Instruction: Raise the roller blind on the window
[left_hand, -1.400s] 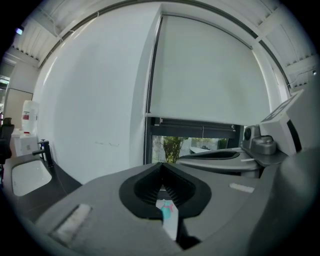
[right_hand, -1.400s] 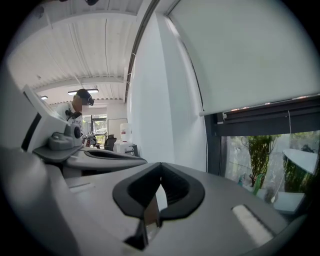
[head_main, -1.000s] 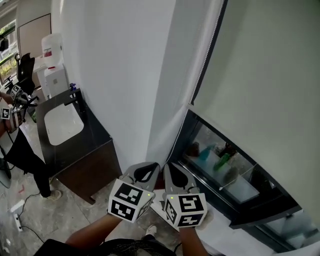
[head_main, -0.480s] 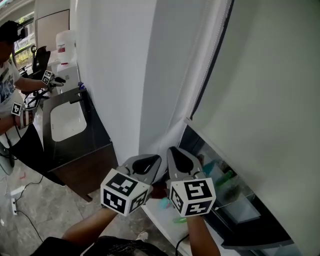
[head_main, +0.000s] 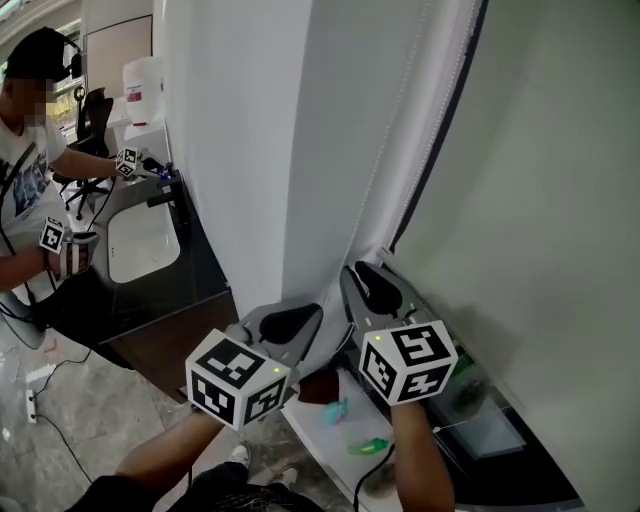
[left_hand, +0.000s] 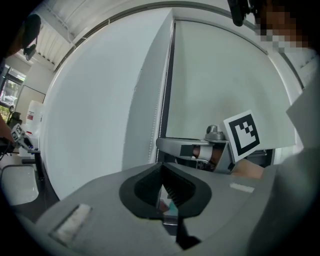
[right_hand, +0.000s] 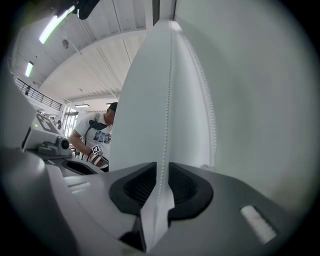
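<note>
The pale roller blind (head_main: 540, 180) hangs over the window at the right. Its white bead chain (head_main: 400, 150) runs down beside the dark window frame. In the left gripper view the bead chain (left_hand: 161, 110) leads straight down into my left gripper (left_hand: 161, 167), which is shut on it; the left gripper (head_main: 316, 320) sits low in the head view. My right gripper (head_main: 352, 272) is higher and closer to the blind. Its jaws are opening: the bead chain (right_hand: 167, 100) passes between the pads of the right gripper (right_hand: 161, 167) with a gap on both sides.
A white wall column (head_main: 250, 150) stands left of the chain. Below lie a white sill (head_main: 330, 425) with small coloured items and glass panes. At the left a person (head_main: 30, 170) with grippers stands by a dark cabinet with a white basin (head_main: 140, 240).
My right gripper has risen along the chain, above the left one, and its jaws have parted. The left gripper stays shut and has dropped slightly.
</note>
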